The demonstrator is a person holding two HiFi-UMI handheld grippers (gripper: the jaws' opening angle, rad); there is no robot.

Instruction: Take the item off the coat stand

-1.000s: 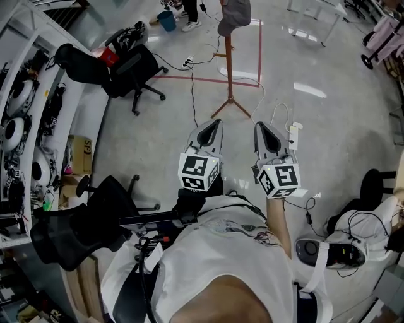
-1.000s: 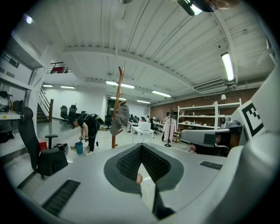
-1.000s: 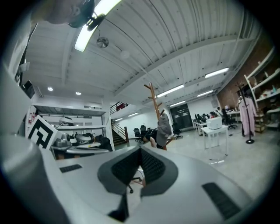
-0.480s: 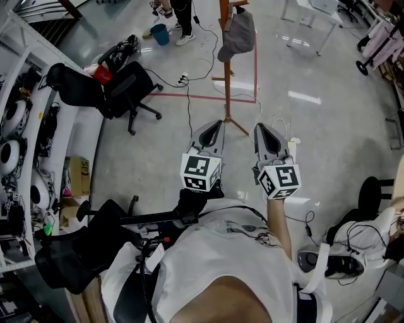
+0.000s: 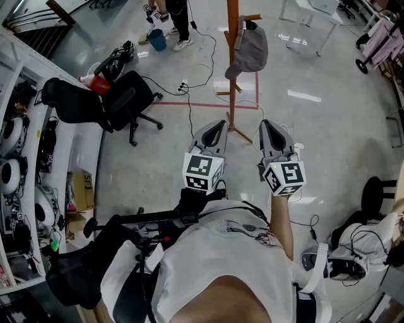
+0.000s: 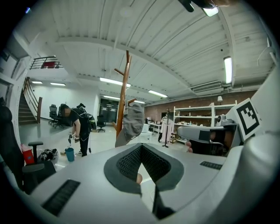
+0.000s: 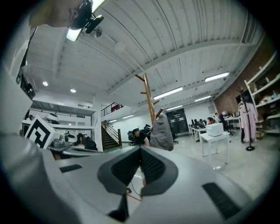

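Observation:
A wooden coat stand (image 5: 232,69) rises from the floor ahead of me, with a grey cap (image 5: 250,49) hung on a peg on its right side. My left gripper (image 5: 214,125) and right gripper (image 5: 269,124) are held side by side, pointing at the stand's foot, some way short of it. Both are shut with nothing in them. In the left gripper view the cap (image 6: 132,124) hangs by the pole (image 6: 124,100) just above the closed jaws (image 6: 141,147). In the right gripper view the cap (image 7: 161,132) shows just above that gripper's closed jaws (image 7: 140,149).
Red tape (image 5: 202,105) marks the floor round the stand, with cables trailing across it. Black office chairs (image 5: 126,96) stand at the left by a shelf (image 5: 19,158). A person (image 5: 178,16) and a blue bucket (image 5: 156,39) are beyond. A white table (image 5: 315,9) is at back right.
Both grippers have moved forward together toward the coat stand. The stand and cap now show larger and nearer in the head view. The jaws have stayed shut.

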